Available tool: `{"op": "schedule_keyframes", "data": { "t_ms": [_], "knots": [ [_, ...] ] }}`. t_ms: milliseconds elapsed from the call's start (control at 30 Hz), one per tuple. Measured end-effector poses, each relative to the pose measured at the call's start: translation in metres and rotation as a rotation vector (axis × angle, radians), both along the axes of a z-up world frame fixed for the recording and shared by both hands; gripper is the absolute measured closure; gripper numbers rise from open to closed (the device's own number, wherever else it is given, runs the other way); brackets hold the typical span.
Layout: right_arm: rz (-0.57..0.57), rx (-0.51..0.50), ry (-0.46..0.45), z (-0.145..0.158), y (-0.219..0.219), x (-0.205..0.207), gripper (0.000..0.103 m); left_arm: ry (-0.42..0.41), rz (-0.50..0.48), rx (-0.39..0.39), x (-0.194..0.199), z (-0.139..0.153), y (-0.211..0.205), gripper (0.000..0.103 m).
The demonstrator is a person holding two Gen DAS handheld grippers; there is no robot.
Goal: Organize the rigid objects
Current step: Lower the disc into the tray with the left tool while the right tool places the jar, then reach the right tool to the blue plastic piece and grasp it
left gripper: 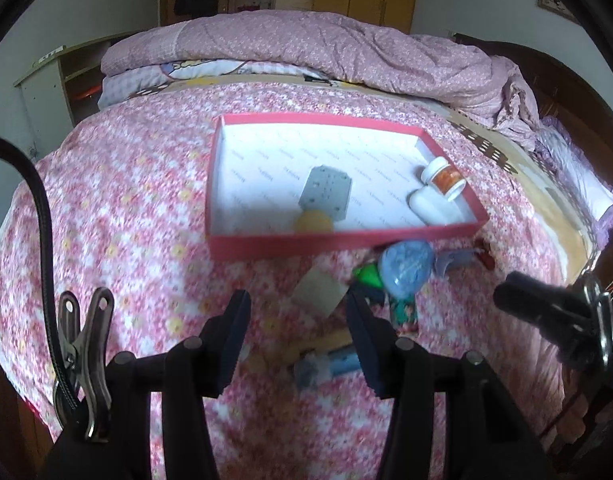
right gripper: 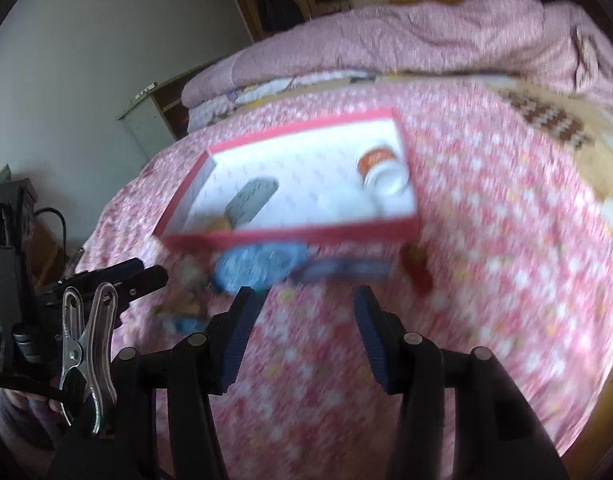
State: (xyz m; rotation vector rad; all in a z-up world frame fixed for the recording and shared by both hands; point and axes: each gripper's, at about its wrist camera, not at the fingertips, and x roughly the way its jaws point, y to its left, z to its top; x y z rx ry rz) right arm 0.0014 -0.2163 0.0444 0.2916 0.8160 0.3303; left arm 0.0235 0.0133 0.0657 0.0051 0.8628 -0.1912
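Note:
A red-rimmed box [left gripper: 338,242] with a white floor lies on the pink floral bed. In it are a grey perforated plate [left gripper: 326,192], a yellow disc [left gripper: 313,222], a white bottle [left gripper: 428,204] and an orange-labelled bottle [left gripper: 444,174]. Loose items lie in front of it: a blue round lid [left gripper: 406,266], a green piece [left gripper: 368,274], a beige card [left gripper: 320,288], a patterned tube [left gripper: 402,312], a blue-grey tube [left gripper: 330,366]. My left gripper [left gripper: 298,308] is open above the card. My right gripper [right gripper: 306,304] is open and empty, just short of the box [right gripper: 290,236] and the blue lid [right gripper: 258,266].
A folded pink quilt [left gripper: 306,44] lies at the far end of the bed. A small red object [left gripper: 484,254] lies right of the box. Wooden wardrobes stand behind. The other gripper shows at the right edge [left gripper: 546,308] of the left wrist view.

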Motion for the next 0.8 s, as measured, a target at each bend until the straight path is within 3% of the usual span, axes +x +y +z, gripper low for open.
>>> {"op": "schedule_keyframes", "data": {
  "t_ms": [100, 400, 800],
  "knots": [
    [0.016, 0.048, 0.026, -0.004, 0.008, -0.007, 0.051, -0.003, 0.013, -0.003, -0.007, -0.002, 0.005, 0.051],
    [0.055, 0.032, 0.075, -0.019, 0.045, -0.013, 0.051, -0.015, 0.083, -0.005, -0.02, -0.012, 0.033, 0.051],
    [0.151, -0.068, 0.05, -0.023, 0.098, -0.009, 0.054, -0.011, 0.125, -0.042, -0.033, -0.023, 0.063, 0.051]
  ]
}}
